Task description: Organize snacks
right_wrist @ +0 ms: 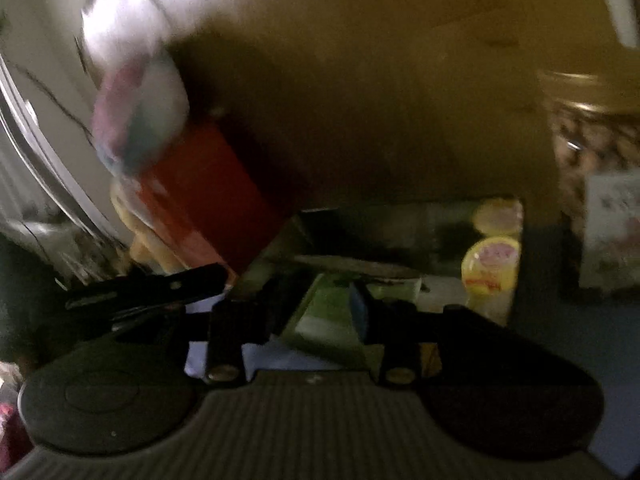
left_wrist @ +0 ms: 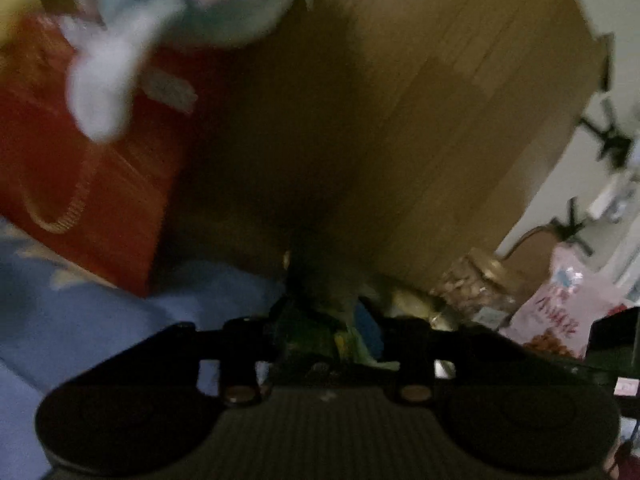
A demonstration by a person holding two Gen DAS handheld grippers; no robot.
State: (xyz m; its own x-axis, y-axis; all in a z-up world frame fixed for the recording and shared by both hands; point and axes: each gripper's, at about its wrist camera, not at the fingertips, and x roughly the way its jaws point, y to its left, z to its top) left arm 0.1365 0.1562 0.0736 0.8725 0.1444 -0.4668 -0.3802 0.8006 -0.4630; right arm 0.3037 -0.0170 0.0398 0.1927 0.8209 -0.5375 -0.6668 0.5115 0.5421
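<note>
A blue cloth with pale star shapes (left_wrist: 48, 304) covers the surface, and a tall cardboard box (left_wrist: 400, 100) stands on it, filling most of both views with its brown wall; pale walls and a dark branching shape show past its right edge in the left wrist view. Against the box's left side leans a red carton (left_wrist: 80, 168) with a gold looped pattern, and a blurred pastel plush toy (left_wrist: 168, 4) sits above it. Near the box's right corner stand a clear jar of nuts with a gold lid (left_wrist: 476, 284) and, just beside it, a pink snack bag (left_wrist: 560, 312) printed with fried pieces. In the right wrist view a shallow open tray (right_wrist: 400, 216) lies at the foot of the box, holding yellow-lidded cups (right_wrist: 490, 266) at its right end. The snack in hand is a green packet (right_wrist: 328, 312), dim and smeared by motion. The left gripper (left_wrist: 324, 332) is low over the cloth, its claw clenched on the green packet. The right gripper (right_wrist: 316, 312) points at the tray with the same packet between its fingers, one blue pad (right_wrist: 358, 312) against it; whether that claw is grasping it cannot be told.
</note>
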